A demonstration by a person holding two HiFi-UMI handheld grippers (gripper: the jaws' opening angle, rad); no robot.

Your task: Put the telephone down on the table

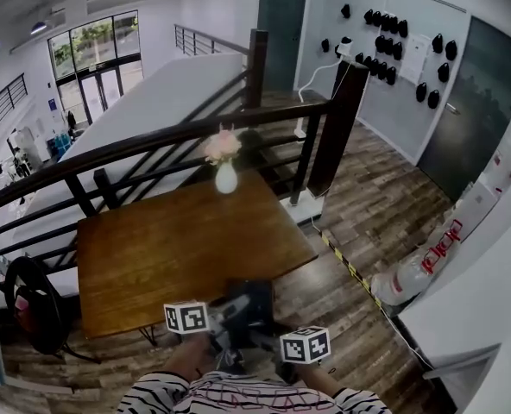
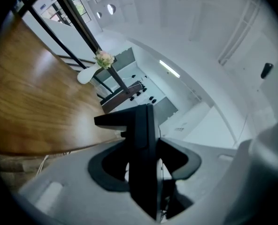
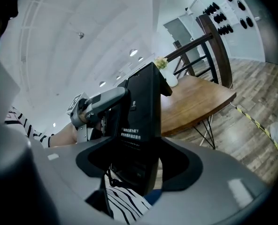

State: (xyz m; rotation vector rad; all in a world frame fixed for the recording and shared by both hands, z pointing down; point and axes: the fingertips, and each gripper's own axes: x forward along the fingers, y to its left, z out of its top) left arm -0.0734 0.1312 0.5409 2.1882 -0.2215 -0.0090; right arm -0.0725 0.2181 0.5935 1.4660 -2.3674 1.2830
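Observation:
A black telephone (image 1: 249, 304) hangs in the air just off the near edge of the brown wooden table (image 1: 152, 248), level with my body. My left gripper (image 1: 214, 316) grips it from the left and my right gripper (image 1: 277, 336) from the right. In the left gripper view the telephone (image 2: 144, 144) stands edge-on between the jaws, with the table (image 2: 31, 102) beyond it. The right gripper view shows the telephone's underside (image 3: 140, 125) with white print, clamped between the jaws, and the left gripper (image 3: 96, 106) behind it.
A white vase with pink flowers (image 1: 225, 169) stands at the table's far edge, against a dark railing (image 1: 195, 132). A black bag (image 1: 33, 307) sits on the floor at the left. Yellow-black tape (image 1: 342, 261) and a white and red cylinder (image 1: 418, 270) lie at the right.

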